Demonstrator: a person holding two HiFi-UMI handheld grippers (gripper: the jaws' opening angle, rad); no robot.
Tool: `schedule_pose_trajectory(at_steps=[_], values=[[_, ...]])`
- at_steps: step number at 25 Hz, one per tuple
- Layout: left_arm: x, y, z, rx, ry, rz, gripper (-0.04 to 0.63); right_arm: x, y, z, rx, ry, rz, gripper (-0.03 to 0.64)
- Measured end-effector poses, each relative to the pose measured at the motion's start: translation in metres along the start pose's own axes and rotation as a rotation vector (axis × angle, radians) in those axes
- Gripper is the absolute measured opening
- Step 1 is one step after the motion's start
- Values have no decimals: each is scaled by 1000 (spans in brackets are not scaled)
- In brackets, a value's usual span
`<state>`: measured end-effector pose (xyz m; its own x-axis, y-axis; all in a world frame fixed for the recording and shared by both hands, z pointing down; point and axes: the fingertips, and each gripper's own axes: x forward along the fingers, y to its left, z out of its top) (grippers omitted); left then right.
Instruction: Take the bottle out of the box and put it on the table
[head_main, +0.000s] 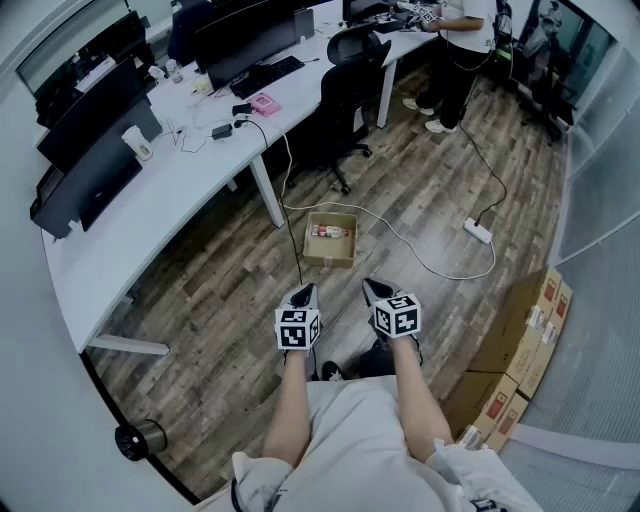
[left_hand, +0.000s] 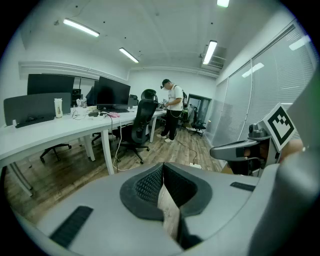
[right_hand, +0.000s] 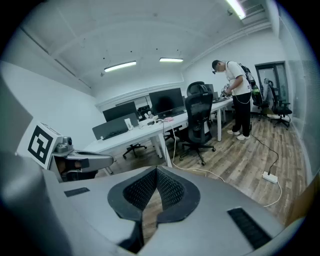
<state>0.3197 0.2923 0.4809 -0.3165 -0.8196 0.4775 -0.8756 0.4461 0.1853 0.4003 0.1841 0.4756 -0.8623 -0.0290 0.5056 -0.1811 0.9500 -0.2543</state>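
An open cardboard box (head_main: 330, 252) stands on the wooden floor ahead of me, and a bottle (head_main: 330, 231) lies on its side inside it. My left gripper (head_main: 305, 291) and right gripper (head_main: 370, 287) are held side by side short of the box, apart from it and pointing toward it. The left gripper (left_hand: 162, 165) has its jaws shut with nothing between them. In its own view the right gripper (right_hand: 156, 169) is shut and empty too. Neither gripper view shows the box. The long white table (head_main: 190, 175) runs along the left.
Monitors (head_main: 95, 170), a cup (head_main: 137, 143) and cables sit on the table. A black office chair (head_main: 350, 85) stands beyond the box. A white cable and power strip (head_main: 478, 231) lie on the floor to the right. Stacked cartons (head_main: 525, 335) are at my right. A person (head_main: 455, 50) stands far off.
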Motion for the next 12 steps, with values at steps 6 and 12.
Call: schedule_pose_trajectory(at_steps=[6,12], values=[[0,9,2,5,-8,-1,15,7,7,4,-12,-2,3,40],[0,17,3,13,-3,-8,15,12,14,5,-7,-9,-5,40]])
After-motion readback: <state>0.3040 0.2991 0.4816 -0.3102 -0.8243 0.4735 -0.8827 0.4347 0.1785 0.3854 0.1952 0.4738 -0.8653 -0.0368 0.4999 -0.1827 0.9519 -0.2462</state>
